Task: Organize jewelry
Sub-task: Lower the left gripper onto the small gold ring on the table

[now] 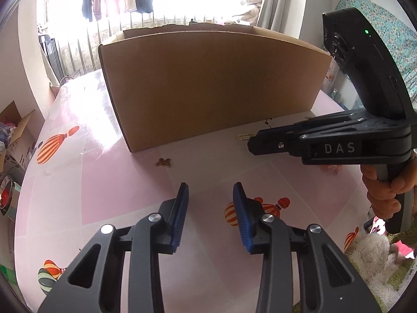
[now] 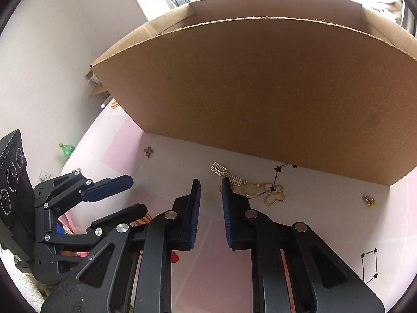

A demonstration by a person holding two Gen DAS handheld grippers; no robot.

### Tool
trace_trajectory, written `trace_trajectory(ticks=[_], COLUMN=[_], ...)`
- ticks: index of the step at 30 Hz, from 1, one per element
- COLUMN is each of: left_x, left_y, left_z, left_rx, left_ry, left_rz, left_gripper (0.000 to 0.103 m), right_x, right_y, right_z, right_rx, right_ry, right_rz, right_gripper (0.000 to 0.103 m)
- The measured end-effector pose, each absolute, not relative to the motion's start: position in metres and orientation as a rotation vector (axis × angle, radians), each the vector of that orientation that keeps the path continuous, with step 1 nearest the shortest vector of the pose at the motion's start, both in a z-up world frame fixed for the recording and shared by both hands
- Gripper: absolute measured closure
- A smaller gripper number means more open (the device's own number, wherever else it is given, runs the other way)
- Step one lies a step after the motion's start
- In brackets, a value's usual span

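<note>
Your right hand-held gripper (image 2: 210, 182) is partly open and empty. The gold abacus charm (image 2: 218, 169) at its 1 o'clock is light, thin and slippery; pinch its frame edges.

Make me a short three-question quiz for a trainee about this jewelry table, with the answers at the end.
1. True or false: the right gripper is clamped on a piece of jewelry.
2. Which piece lies apart, toward the left corner of the cardboard box? A) the small gold butterfly charm B) the gold ring C) the open butterfly pendant
3. Fill in: the jewelry lies on the pink ______, in front of the box.

Key:
1. False; its jaws stand apart with only tablecloth between them.
2. A
3. tablecloth
</note>
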State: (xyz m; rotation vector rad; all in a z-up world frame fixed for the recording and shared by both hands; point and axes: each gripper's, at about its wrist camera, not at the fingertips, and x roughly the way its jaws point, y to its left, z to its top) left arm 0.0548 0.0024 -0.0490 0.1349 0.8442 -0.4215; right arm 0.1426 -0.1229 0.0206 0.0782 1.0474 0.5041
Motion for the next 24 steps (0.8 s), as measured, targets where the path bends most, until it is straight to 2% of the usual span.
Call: trace_trajectory(ticks=[9,15,24], left_x=[0.057,0.055,0.051], left_y=[0.011,0.013,0.008], left_z=[-0.05,-0.05,-0.05], left_rx=[0.129,0.132,0.152], left_ry=[0.85,0.846,0.842], left_rz=[-0.42,-0.413,-0.411], left_gripper=[0.069,0.069,0.069], right_x=[0.123,0.126,0.148], right_y=[-0.119,-0.133,-0.135], right_z=[0.016,0.032,0.018], right_rx=[0.176,0.126,0.081], right_ry=[1.102,1.01,1.047], right_rz=[0.6,0.508,0.445], right_gripper=[0.087,0.085,0.085])
